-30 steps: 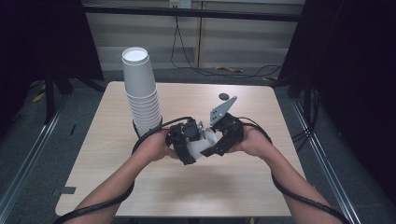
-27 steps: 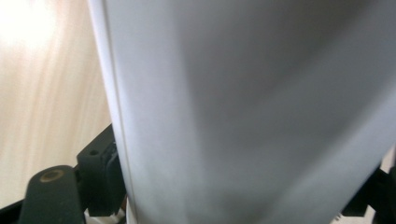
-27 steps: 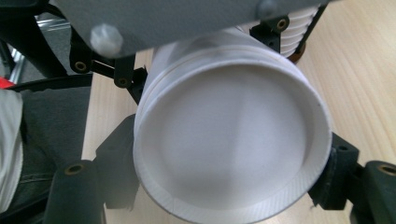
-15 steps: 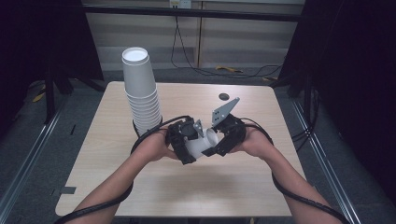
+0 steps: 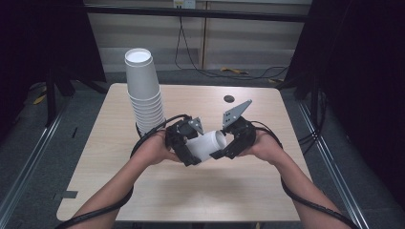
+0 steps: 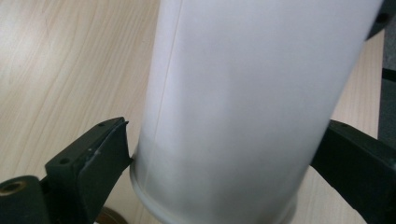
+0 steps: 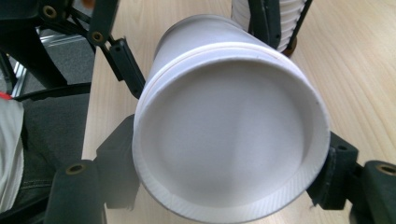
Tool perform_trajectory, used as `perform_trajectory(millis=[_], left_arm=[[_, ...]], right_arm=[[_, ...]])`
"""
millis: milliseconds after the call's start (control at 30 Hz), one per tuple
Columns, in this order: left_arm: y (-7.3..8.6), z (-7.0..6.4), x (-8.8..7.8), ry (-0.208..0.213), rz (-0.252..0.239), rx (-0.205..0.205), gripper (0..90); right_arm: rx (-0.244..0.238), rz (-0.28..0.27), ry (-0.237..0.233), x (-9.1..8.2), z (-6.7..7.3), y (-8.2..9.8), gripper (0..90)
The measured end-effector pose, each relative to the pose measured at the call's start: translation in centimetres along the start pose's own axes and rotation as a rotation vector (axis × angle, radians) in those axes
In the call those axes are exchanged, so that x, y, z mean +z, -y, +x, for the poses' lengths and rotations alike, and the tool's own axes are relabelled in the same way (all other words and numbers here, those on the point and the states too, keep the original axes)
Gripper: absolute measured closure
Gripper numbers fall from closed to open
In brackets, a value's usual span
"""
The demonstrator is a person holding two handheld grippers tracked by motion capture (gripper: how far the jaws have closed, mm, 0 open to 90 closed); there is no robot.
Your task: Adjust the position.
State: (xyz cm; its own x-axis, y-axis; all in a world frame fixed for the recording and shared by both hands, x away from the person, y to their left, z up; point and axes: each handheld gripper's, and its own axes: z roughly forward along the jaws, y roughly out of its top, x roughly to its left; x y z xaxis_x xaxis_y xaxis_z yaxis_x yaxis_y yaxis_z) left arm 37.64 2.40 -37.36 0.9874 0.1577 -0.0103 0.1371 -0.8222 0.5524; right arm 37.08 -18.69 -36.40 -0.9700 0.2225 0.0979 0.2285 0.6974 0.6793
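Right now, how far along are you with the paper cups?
Done: a tall stack of paper cups stands upside down on the table. In hand: one paper cup lies sideways in the air; the right gripper clamps its base end, and the left gripper has just been opening its jaws around it, which looks like a handover. Left: that cup probably still has to go onto the stack.

A white paper cup (image 5: 206, 144) lies sideways above the pale wooden table (image 5: 119, 183), between the left gripper (image 5: 185, 141) and the right gripper (image 5: 233, 138). A tall stack of inverted white paper cups (image 5: 143, 91) stands just behind the left gripper, and a small dark round disc (image 5: 229, 98) lies near the far edge.
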Motion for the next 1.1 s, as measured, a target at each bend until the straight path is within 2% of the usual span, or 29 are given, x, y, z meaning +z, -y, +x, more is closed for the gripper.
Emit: perform_trajectory(millis=[133, 200, 267, 567, 733, 933, 1100], left_arm=[[0.4, 0.1, 0.0, -0.016, -0.031, 0.000, 0.0], [0.7, 0.2, 0.0, -0.007, -0.058, 0.008, 0.0], [0.9, 0.2, 0.1, -0.001, -0.078, -0.001, 0.0], [1.5, 0.2, 0.9, 0.015, -0.082, -0.005, 0.0], [1.8, 0.3, 1.5, 0.021, -0.110, -0.015, 0.0], [2.0, 0.3, 2.0, 0.033, -0.116, -0.021, 0.0], [2.1, 0.2, 2.1, 0.028, -0.116, -0.012, 0.0]], right_arm=[[0.024, -0.001, 0.001, -0.2, -0.1, 0.4, 26.1], [0.033, -0.013, 0.000, -0.4, -0.2, 0.6, 26.1], [0.039, -0.011, 0.001, -0.5, -0.3, 0.7, 26.0], [0.055, -0.026, -0.011, -0.8, -0.4, 1.0, 26.0], [0.056, -0.029, -0.008, -0.9, -0.4, 1.1, 25.9], [0.059, -0.034, -0.017, -0.9, -0.4, 1.1, 25.9], [0.057, -0.032, -0.025, -0.8, -0.4, 1.1, 25.8]])
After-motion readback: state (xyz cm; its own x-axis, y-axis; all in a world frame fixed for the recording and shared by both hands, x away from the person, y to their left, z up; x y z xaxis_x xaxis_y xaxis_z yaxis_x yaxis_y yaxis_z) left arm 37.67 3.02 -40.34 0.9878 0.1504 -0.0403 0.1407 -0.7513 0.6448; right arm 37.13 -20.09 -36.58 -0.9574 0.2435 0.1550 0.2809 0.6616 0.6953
